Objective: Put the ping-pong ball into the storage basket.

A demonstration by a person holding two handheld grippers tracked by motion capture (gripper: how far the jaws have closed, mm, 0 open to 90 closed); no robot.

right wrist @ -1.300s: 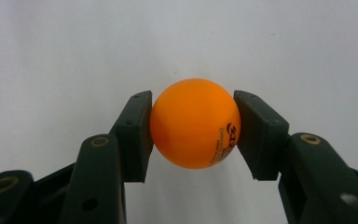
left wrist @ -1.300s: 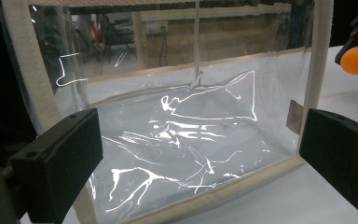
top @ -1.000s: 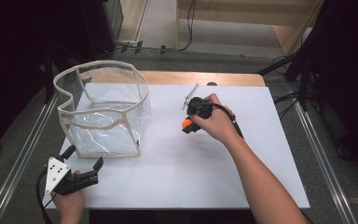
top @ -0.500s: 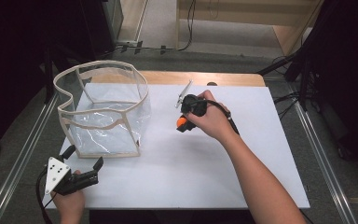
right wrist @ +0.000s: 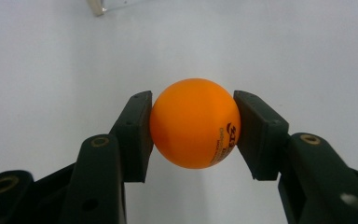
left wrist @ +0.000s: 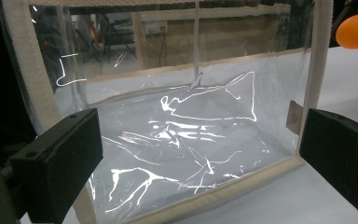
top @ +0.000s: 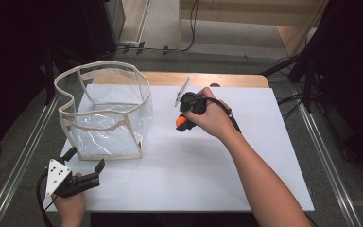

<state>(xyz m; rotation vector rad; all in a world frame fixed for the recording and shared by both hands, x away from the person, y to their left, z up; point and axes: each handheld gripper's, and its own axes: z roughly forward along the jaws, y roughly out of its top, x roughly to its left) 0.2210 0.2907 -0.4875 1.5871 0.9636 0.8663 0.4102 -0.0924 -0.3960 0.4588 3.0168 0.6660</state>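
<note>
An orange ping-pong ball (right wrist: pixel 193 123) with dark print sits clamped between the two black jaws of my right gripper (right wrist: pixel 193 135), held above the white table. From above, the same ball (top: pixel 181 122) shows under the right hand, to the right of a clear plastic bag (top: pixel 105 111) with beige trim that stands open on the table's left side. My left gripper (top: pixel 82 159) rests at the front left corner, jaws apart, pointing at the bag's near wall (left wrist: pixel 186 140) with nothing between them.
A white sheet (top: pixel 208 175) covers the wooden table. A thin silvery strip (top: pixel 182 91) lies at the back, just beyond the right hand. Metal rails (top: pixel 19 161) run along both table sides. The orange ball (left wrist: pixel 354 30) appears at the top right of the left gripper view.
My right gripper has carried the orange ball a little leftward and nearer, toward the bag. The left gripper has stayed in place.
</note>
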